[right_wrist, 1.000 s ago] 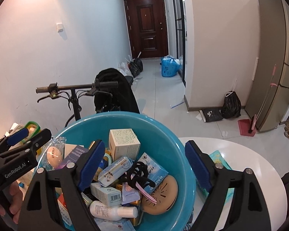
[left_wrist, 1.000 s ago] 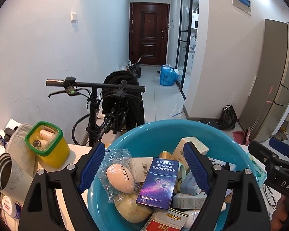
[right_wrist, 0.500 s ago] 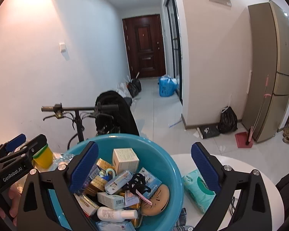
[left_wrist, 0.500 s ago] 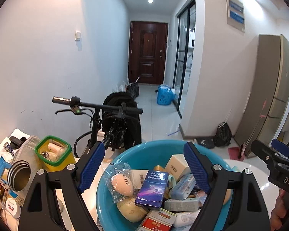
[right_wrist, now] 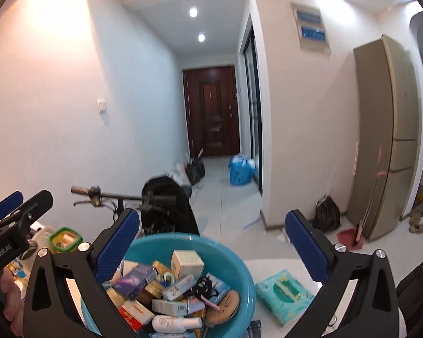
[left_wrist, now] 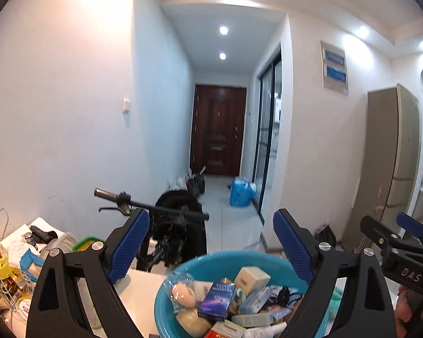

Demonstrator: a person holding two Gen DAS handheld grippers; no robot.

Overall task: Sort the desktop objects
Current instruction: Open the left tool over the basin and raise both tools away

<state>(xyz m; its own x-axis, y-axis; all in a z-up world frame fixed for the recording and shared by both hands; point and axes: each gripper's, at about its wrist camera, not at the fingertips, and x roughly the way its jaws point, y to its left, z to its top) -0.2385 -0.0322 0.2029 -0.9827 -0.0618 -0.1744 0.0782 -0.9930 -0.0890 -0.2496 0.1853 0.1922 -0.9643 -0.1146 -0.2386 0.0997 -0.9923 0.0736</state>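
A teal basin (left_wrist: 239,257) (right_wrist: 183,237) heaped with small items stands on the white table below both grippers. In it lie a purple box (left_wrist: 217,300), a bagged egg-shaped sponge (left_wrist: 183,291), a cream box (right_wrist: 187,262), a black hair claw (right_wrist: 203,286) and a white bottle (right_wrist: 177,322). My left gripper (left_wrist: 210,218) hovers above and behind the basin's left side, its jaws opening with nothing between them. Over the basin's right side, the right gripper (right_wrist: 211,218) is also opening wide and holds nothing. Each gripper shows at the edge of the other's view.
A green tissue pack (right_wrist: 284,290) lies right of the basin. A yellow tub with a green rim (right_wrist: 63,238) and mixed clutter (left_wrist: 8,259) crowd the table's left. Behind the table stands a bicycle (left_wrist: 143,204) draped with a black jacket. A fridge (right_wrist: 386,140) stands far right.
Both grippers have risen, drawn back from the basin and tilted up, so it sits lower and smaller in view. Both pairs of jaws have spread wider.
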